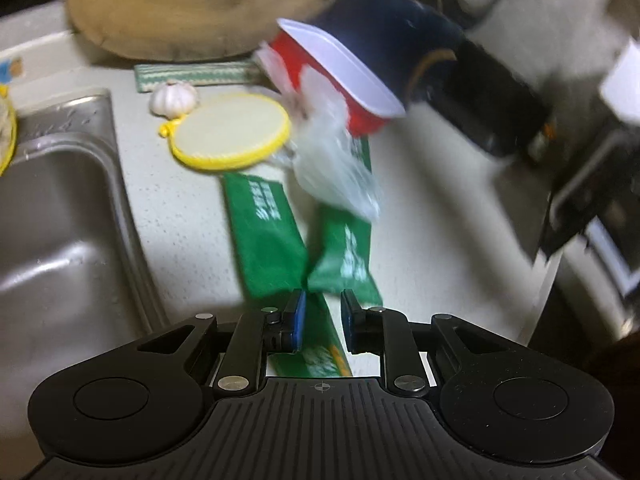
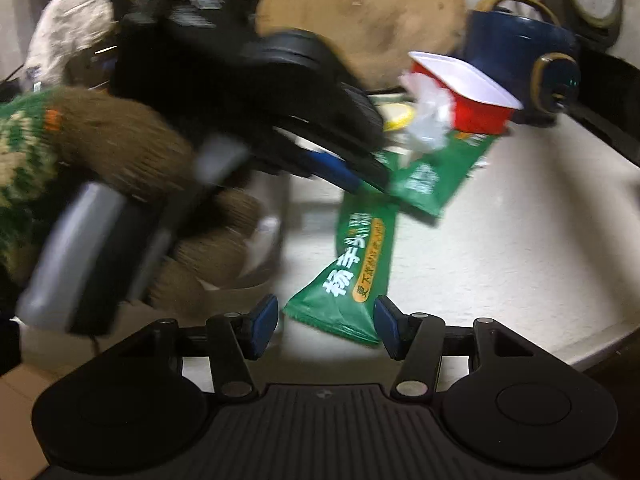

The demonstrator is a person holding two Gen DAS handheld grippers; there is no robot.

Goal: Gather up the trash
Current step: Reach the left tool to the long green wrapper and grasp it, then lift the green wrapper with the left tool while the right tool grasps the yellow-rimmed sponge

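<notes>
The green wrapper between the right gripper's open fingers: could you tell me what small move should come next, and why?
Probably close the right gripper on the green wrapper: its crimped end already lies between the open jaws, and neither pad presses it yet.

Dim, warm indoor lighting throughout. Heavy motion blur is seen on the red cup and everything beside it. Glare is caught on the sink. Corners are darkened and bent by fisheye distortion.

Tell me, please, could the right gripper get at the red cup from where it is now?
Probably not directly: the green wrapper lies between the open right gripper and the red cup, and the left gripper reaches in alongside.
</notes>
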